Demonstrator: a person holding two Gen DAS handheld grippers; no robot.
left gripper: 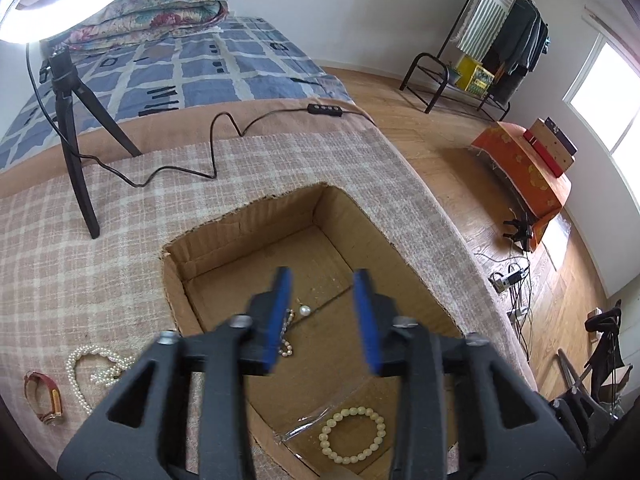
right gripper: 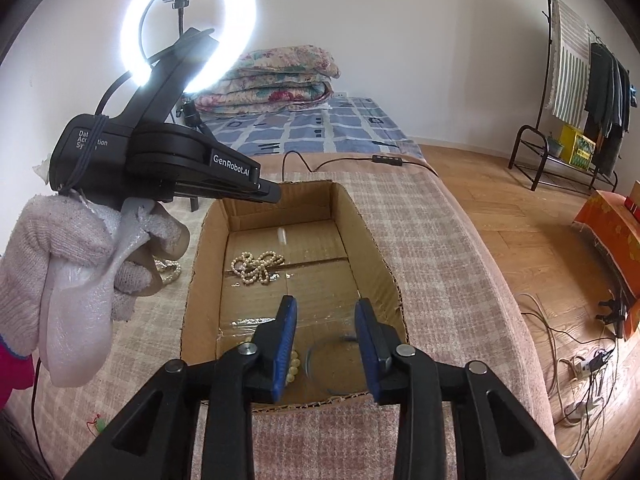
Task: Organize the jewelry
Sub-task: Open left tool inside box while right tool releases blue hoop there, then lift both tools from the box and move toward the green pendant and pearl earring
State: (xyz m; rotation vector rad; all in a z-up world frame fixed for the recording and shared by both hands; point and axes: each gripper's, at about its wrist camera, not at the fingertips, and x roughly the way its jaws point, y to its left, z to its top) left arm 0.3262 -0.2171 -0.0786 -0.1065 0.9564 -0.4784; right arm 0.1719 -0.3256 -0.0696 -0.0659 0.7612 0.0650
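1. Left wrist view: my left gripper (left gripper: 322,312) hangs over the box (left gripper: 404,240), jaws spread, nothing between them. I judge I am over the box to drop or sort pieces.
2. Below it on the box floor lie a pearl (left gripper: 305,311) and a small pearl string (left gripper: 286,342), partly hidden by the left finger. A bead bracelet (left gripper: 352,435) sits at the near end of the box.
3. Outside the box, left on the cloth (left gripper: 60,280), lie a pearl necklace (left gripper: 94,368) and a watch (left gripper: 44,398); they look left to collect.
4. Right wrist view: my right gripper (right gripper: 326,344) is also open and empty, low over the near end of the box (right gripper: 372,248).
5. Pearls (right gripper: 256,266) lie mid-box, ahead of the tips; the bracelet (right gripper: 294,364) peeks just beside the left finger.
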